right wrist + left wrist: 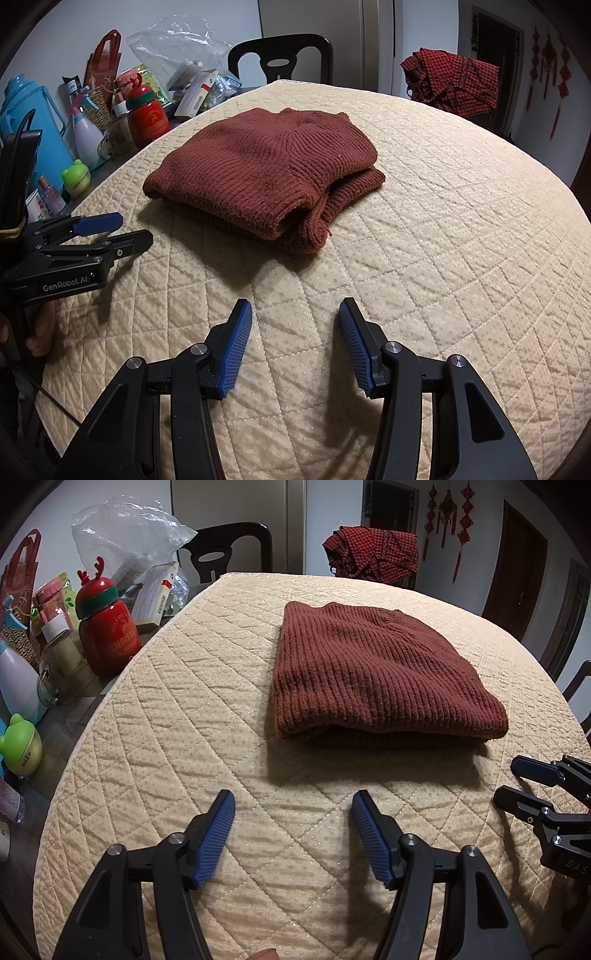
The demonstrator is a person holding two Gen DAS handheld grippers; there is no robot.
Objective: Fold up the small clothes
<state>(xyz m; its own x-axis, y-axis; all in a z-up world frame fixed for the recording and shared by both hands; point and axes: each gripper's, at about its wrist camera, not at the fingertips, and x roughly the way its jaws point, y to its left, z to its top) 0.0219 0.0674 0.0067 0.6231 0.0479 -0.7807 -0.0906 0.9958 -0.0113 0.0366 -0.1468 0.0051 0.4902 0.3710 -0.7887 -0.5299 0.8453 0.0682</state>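
Observation:
A rust-brown ribbed knit sweater lies folded into a compact stack on the cream quilted table cover; it also shows in the right wrist view, with its folded edges facing the camera. My left gripper is open and empty, hovering over the cover a short way in front of the sweater; it shows from the side in the right wrist view. My right gripper is open and empty, also in front of the sweater; it shows at the right edge of the left wrist view.
Clutter crowds the table's left side: a red Christmas bottle, a green frog jar, a plastic bag, a blue thermos. A dark chair stands behind. A red checked cloth hangs over another chair.

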